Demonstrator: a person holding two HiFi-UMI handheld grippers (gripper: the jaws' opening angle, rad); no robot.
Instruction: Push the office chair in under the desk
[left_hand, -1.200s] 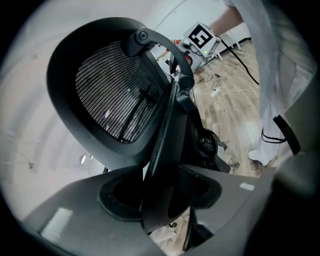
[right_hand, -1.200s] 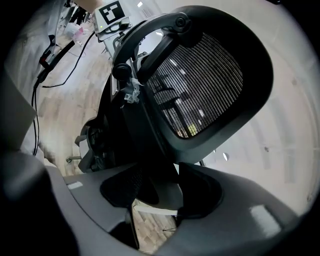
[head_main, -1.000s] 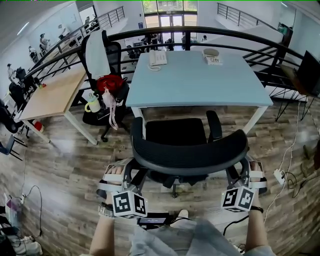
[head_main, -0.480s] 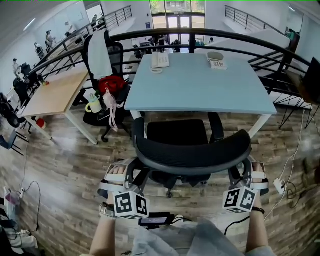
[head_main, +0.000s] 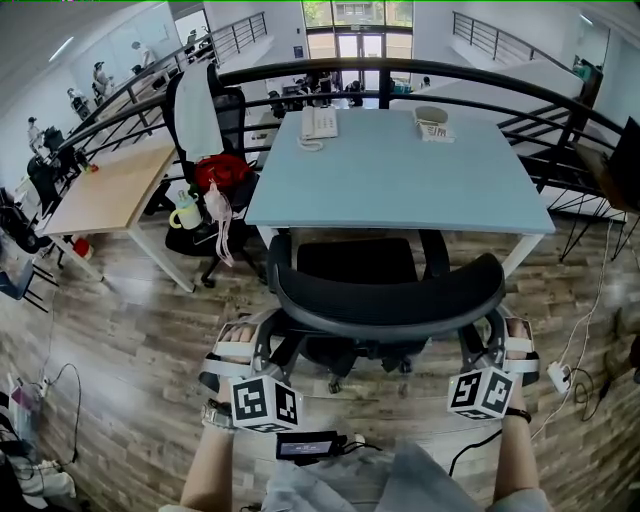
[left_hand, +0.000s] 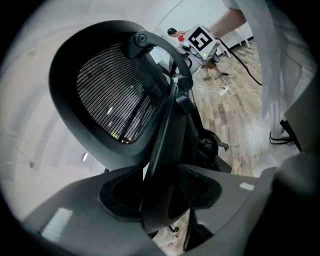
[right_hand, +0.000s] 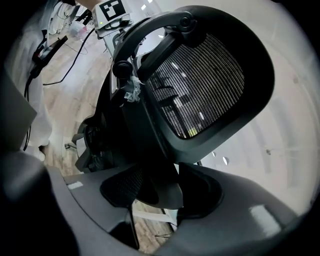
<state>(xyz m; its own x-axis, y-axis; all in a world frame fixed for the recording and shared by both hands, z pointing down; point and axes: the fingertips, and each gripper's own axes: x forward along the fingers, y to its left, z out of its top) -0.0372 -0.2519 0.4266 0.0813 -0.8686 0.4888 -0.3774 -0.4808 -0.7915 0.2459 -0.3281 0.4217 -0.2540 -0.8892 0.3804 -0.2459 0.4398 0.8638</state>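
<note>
The black mesh-backed office chair (head_main: 390, 300) stands in front of the light blue desk (head_main: 400, 170), its seat front just under the desk's near edge and its armrests beside the desk's legs. My left gripper (head_main: 243, 347) is shut on the left side of the chair's back frame. My right gripper (head_main: 505, 342) is shut on the right side. In the left gripper view the left gripper (left_hand: 160, 192) pinches a black frame bar below the backrest (left_hand: 117, 100). In the right gripper view the right gripper (right_hand: 162, 192) clamps the matching bar under the backrest (right_hand: 200, 85).
A second chair (head_main: 205, 110) holding a white garment and a red bag (head_main: 222, 168) stands at the left by a wooden desk (head_main: 110, 190). A phone (head_main: 318, 122) and a bowl (head_main: 430, 112) are at the blue desk's far edge. A dark railing (head_main: 400, 68) runs behind. A power strip (head_main: 556, 376) and cables lie at right.
The chair has rolled forward toward the desk, its seat front now under the near edge. Both grippers went with it and kept their hold.
</note>
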